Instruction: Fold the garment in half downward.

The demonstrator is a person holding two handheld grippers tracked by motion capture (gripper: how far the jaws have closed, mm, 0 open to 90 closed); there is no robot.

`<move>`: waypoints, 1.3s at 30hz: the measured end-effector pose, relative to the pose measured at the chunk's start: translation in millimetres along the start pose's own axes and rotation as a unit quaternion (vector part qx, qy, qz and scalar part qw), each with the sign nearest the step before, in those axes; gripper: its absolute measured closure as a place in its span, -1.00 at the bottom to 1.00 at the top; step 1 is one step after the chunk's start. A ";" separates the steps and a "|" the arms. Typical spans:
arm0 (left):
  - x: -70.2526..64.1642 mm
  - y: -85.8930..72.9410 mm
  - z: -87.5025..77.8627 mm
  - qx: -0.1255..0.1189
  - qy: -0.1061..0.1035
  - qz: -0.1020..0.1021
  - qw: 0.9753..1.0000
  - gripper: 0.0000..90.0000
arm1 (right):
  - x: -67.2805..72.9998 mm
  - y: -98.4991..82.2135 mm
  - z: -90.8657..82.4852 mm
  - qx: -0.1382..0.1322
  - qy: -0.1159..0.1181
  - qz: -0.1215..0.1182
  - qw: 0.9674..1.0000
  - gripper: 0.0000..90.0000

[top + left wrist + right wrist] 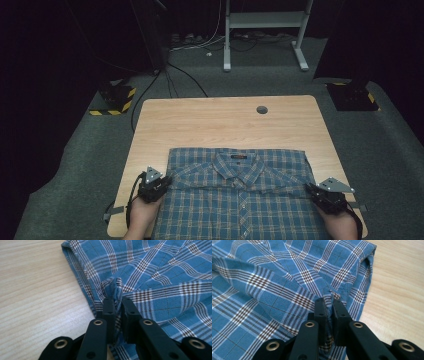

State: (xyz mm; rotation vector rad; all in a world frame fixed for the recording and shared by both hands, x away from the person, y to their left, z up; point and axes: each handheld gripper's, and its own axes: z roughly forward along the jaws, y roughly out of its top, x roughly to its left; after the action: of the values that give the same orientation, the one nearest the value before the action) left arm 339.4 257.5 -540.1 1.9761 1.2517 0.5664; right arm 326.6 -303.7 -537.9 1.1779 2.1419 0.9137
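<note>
Wooden table (200, 120), shirt (240, 200) flat; left gripper (162, 182) and right gripper (314, 191) each pinch thin side folds, which could slip if tugged unevenly.

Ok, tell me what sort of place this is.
Probably a lab or recording studio, not a home: a bare wooden table on grey carpet, dark surroundings, hazard-striped stand bases, loose floor cables and a white desk frame.

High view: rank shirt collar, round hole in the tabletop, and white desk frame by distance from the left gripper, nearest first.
From the left gripper, shut on the shirt's left edge:
1. Shirt collar, to its right, mid-shirt.
2. Round hole, far side of the tabletop.
3. White desk frame, on the floor beyond the table.
</note>
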 end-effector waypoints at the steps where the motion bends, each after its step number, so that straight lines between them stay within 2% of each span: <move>1: 0.7 1.3 1.5 0.000 0.002 0.000 1.000 0.84 | 0.3 1.9 1.4 0.003 -0.003 -0.003 1.000 0.86; 8: 4.5 12.1 11.8 0.008 0.016 0.012 1.000 0.85 | -3.7 12.0 13.7 0.005 -0.012 -0.012 1.000 0.86; 12: 11.2 16.5 17.4 0.006 0.007 -0.009 1.000 0.85 | -9.1 18.6 20.7 0.011 -0.010 -0.007 1.000 0.86; 15: 13.3 20.0 21.5 0.004 0.010 -0.009 1.000 0.85 | -11.7 24.5 26.1 0.017 -0.012 -0.012 1.000 0.86; 19: 17.7 26.3 28.7 0.004 0.012 -0.021 1.000 0.85 | -16.7 32.9 34.6 0.025 -0.015 -0.017 0.999 0.86; 20: 18.7 27.7 30.2 0.004 0.013 -0.022 1.000 0.85 | -20.8 36.0 39.0 0.024 -0.011 -0.005 1.000 0.86; 21: 19.8 29.4 32.2 0.004 0.013 -0.028 1.000 0.85 | -20.8 36.0 39.0 0.024 -0.011 -0.005 1.000 0.86; 23: 21.8 33.2 36.7 0.003 0.015 -0.034 0.999 0.85 | -27.7 38.3 44.1 0.018 -0.004 0.017 1.000 0.86; 25: 23.2 36.5 40.7 0.001 0.017 -0.040 0.999 0.85 | -30.5 40.4 47.6 0.017 -0.005 0.026 1.000 0.86; 30: 28.2 44.8 51.2 -0.003 0.020 -0.059 0.998 0.85 | -34.8 49.7 58.7 0.020 -0.020 0.023 0.999 0.86; 35: 30.8 55.3 61.4 0.002 0.036 -0.061 0.998 0.85 | -41.8 60.9 72.6 0.022 -0.032 0.034 0.999 0.86; 36: 33.5 59.2 65.4 0.002 0.039 -0.067 0.997 0.85 | -44.1 67.5 78.9 0.029 -0.038 0.035 0.998 0.85; 39: 36.5 62.5 69.1 0.002 0.039 -0.075 0.996 0.85 | -45.6 72.5 83.5 0.033 -0.042 0.035 0.998 0.85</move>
State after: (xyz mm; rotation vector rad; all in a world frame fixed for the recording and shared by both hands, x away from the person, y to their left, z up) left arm 439.1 250.1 -537.4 1.8604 1.4357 0.5718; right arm 445.0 -289.2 -529.8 1.3079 2.0908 0.8132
